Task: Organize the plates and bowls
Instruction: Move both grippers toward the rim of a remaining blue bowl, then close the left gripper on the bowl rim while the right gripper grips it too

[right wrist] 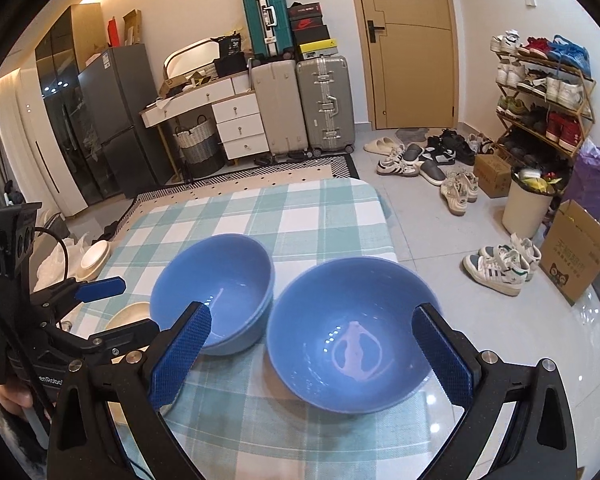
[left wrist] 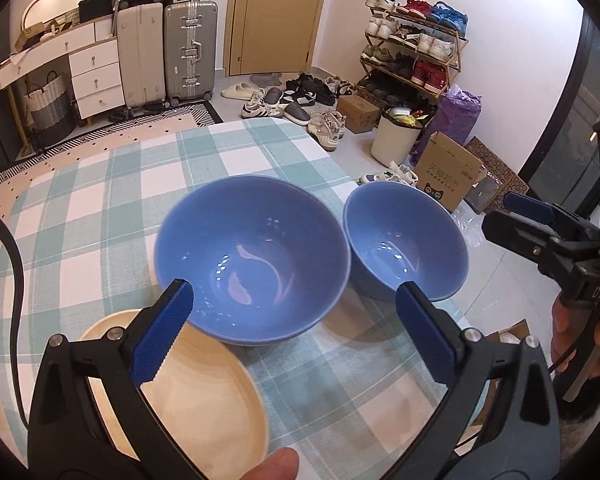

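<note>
Two blue bowls stand side by side on the checked tablecloth (left wrist: 100,208) (right wrist: 260,208). In the left wrist view the left bowl (left wrist: 252,264) is just beyond my left gripper (left wrist: 294,300), which is open and holds nothing. The right bowl (left wrist: 404,240) sits near the table's right edge. In the right wrist view the right bowl (right wrist: 348,336) lies just ahead of my open right gripper (right wrist: 312,320), untouched by the pads. The left bowl (right wrist: 212,292) shows a second rim line under its edge. A cream plate (left wrist: 180,392) (right wrist: 130,314) lies beneath the left gripper's left finger.
White plates (right wrist: 94,258) are stacked off the table's left side. The right gripper (left wrist: 508,218) shows at the right of the left wrist view, and the left gripper (right wrist: 120,308) at the left of the right wrist view. On the floor: shoes, a bin (right wrist: 526,208), cardboard boxes.
</note>
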Tool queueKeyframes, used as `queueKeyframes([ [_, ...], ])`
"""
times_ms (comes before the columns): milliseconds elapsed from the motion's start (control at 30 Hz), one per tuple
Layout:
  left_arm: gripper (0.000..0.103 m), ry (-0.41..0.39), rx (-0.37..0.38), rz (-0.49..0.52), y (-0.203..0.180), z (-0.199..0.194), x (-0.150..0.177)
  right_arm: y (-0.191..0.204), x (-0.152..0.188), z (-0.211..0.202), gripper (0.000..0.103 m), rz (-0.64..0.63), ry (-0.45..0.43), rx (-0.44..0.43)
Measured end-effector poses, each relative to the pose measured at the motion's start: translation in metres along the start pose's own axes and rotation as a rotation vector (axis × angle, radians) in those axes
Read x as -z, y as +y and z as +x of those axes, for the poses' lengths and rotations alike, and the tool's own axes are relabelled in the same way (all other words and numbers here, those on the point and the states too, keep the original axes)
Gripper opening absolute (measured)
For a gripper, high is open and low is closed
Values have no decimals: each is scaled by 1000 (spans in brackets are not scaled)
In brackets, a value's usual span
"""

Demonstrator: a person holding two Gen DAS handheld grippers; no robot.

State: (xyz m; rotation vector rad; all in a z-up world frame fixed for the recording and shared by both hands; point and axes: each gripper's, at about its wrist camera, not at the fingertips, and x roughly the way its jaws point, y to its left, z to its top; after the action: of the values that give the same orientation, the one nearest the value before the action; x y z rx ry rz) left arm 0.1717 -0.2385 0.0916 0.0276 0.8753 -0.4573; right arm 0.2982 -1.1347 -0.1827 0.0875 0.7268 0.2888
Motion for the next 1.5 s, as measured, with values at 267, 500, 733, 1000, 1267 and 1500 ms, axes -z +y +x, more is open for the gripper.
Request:
queueKeyframes([
  [267, 101, 29, 42, 21, -33, 23, 1, -34, 13, -3, 102, 50, 15, 54],
  [500, 91, 47, 87, 59, -58, 37, 4, -59, 26, -2, 102, 92, 31, 93],
  [733, 61, 78, 173, 69, -67, 50, 4, -75, 37, 5, 102, 132, 53, 111],
  [1000, 48, 124, 227, 62, -77, 71, 8, -81, 45, 14, 102, 136, 69, 109],
  [1267, 48, 139, 169, 59, -87, 94, 11, -94, 45, 31, 100, 160, 96, 113],
  [1500, 48, 154, 150, 57, -86, 110, 9, -104, 46, 60, 79, 180, 149, 79],
])
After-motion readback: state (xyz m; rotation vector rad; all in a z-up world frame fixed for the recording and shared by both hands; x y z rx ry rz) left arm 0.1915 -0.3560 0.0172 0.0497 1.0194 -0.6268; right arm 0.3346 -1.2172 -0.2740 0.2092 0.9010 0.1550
